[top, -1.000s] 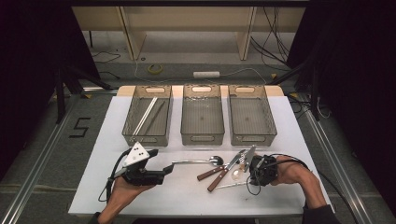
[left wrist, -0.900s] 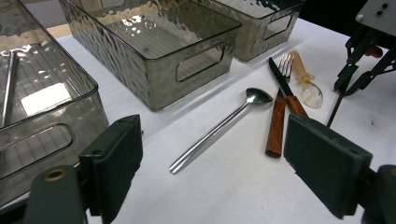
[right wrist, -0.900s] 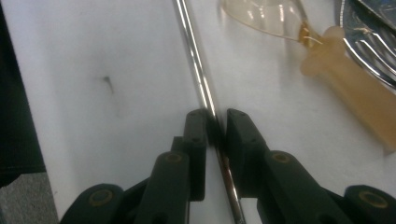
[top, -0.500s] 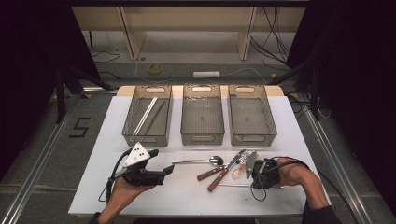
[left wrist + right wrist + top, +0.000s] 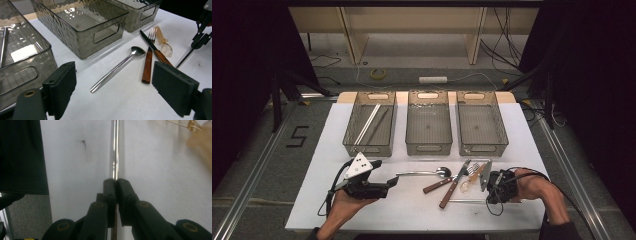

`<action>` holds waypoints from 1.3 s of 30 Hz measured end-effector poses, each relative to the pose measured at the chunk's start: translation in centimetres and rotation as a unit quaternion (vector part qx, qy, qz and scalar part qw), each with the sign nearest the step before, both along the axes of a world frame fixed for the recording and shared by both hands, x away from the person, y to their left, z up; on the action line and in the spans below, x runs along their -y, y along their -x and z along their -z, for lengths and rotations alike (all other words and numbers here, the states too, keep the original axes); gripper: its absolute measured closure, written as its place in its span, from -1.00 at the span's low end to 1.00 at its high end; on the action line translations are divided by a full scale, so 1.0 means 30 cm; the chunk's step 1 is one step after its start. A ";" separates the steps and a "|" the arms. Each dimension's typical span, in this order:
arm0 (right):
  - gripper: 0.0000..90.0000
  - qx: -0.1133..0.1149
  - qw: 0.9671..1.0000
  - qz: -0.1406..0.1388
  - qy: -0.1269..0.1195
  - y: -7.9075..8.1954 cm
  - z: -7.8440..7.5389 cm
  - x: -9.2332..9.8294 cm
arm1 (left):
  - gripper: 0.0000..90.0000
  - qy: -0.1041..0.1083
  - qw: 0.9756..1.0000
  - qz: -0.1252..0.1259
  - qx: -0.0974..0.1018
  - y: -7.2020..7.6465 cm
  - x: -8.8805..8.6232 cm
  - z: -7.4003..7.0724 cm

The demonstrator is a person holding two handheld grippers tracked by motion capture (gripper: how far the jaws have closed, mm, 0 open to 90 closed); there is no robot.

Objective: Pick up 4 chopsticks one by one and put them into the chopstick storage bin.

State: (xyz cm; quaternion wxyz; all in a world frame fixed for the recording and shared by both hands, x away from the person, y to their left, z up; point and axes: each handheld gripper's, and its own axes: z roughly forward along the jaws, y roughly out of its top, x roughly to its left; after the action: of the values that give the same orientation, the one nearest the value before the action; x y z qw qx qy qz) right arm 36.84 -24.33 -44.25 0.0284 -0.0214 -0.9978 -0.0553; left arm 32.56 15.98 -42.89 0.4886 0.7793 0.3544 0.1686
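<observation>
My right gripper has just been closing its jaws, which are now clamped on a thin metal rod lying flat on the white table, near its front edge and right of the wooden-handled knife. A second ago these jaws stood wider. My left gripper has not moved; its jaws are wide open and empty, facing the steel spoon. Three grey bins sit behind, unchanged.
</observation>
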 end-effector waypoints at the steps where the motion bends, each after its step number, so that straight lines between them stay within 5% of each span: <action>1: 0.91 -0.001 1.000 0.006 0.002 0.003 -0.005 0.002 | -0.57 -0.001 1.000 -0.001 0.000 -0.001 0.000 0.001; 11: 0.91 -0.007 1.000 0.017 0.015 0.010 -0.025 0.016 | -0.57 0.002 1.000 -0.002 -0.001 -0.001 -0.002 -0.001; 39: 0.91 0.006 0.999 0.039 -0.015 0.017 -0.074 0.085 | -0.57 0.002 1.000 -0.008 -0.007 -0.007 -0.006 -0.001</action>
State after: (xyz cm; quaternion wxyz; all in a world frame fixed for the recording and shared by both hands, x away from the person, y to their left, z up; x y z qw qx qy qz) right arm 36.33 -26.87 -42.02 0.0206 -0.0599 -0.9954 -0.0714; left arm 32.77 16.18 -42.87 0.4865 0.7765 0.3643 0.1661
